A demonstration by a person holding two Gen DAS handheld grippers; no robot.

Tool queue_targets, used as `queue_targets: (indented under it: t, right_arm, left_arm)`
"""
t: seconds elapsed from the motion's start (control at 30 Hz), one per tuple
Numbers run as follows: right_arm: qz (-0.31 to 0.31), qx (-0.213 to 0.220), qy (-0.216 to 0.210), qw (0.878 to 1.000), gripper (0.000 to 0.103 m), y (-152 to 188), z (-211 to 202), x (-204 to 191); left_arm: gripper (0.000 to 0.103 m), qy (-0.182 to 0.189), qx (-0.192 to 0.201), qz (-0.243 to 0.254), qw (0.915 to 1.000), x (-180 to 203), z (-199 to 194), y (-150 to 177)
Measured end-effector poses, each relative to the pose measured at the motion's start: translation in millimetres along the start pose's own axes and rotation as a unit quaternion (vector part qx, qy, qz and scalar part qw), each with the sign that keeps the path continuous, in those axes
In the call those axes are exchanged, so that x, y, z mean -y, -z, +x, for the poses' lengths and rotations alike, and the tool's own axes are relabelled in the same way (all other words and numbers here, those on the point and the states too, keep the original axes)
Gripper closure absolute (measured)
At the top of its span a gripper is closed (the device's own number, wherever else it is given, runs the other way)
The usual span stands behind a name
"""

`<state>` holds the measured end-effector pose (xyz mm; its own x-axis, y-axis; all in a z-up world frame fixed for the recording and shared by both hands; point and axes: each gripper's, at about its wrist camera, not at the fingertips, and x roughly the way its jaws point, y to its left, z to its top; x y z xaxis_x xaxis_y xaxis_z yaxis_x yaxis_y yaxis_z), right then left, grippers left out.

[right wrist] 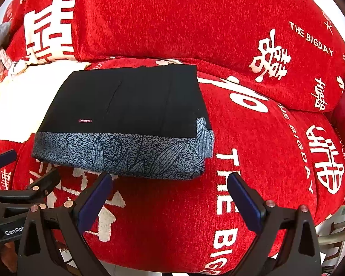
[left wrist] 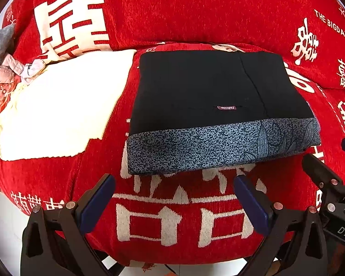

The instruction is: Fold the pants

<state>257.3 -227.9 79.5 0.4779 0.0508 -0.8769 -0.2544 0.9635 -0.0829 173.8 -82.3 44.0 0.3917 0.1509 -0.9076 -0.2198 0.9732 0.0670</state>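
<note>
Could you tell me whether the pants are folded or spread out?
Folded: the pants lie as a compact rectangle on the red sofa, patterned band along the near edge.

- Red sofa cover [right wrist: 253, 184] with white characters and "THE BIGDAY" lettering filling most of both views
- Back cushion [left wrist: 195, 11] rising behind the seat
- White floor [left wrist: 2, 218] showing at lower left
- Bright light washing out a white cloth [left wrist: 57, 105] on the seat

One folded pants [left wrist: 202, 92], two tools, left [left wrist: 174, 201], right [right wrist: 170, 199], one white cloth [left wrist: 64, 105]
</note>
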Motion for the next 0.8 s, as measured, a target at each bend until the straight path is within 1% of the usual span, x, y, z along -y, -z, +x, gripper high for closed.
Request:
queue_targets:
  t: [0.8]
  right_arm:
    - [-0.005, -0.005, -0.003, 1.0, 0.002, 1.5, -0.4, -2.1]
  left_arm:
    - [0.0, 0.007, -0.006, 0.002, 1.0, -6.1, 3.3, 0.2]
